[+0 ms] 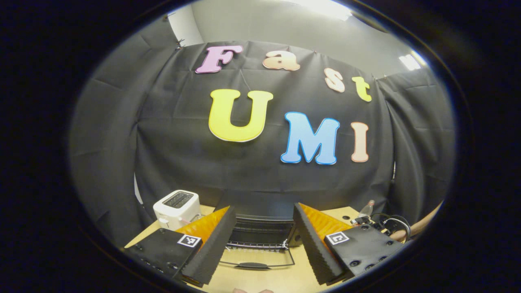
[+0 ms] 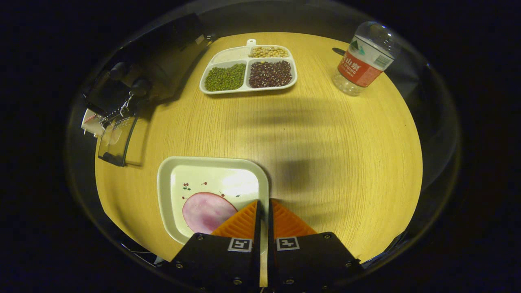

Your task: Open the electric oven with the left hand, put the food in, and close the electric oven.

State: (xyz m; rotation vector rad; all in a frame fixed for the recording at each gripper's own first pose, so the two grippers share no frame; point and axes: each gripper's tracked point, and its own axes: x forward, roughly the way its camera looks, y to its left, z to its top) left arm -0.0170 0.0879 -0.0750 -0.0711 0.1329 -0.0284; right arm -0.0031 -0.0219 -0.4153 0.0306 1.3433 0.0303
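One toaster (image 1: 177,208), bottle (image 2: 363,59), divided bean tray (image 2: 248,69)

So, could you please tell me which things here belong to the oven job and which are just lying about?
Job: electric oven, door open; plate with pink food, rim between the right gripper's fingers.
Lying about: toaster, bottle, bean tray.
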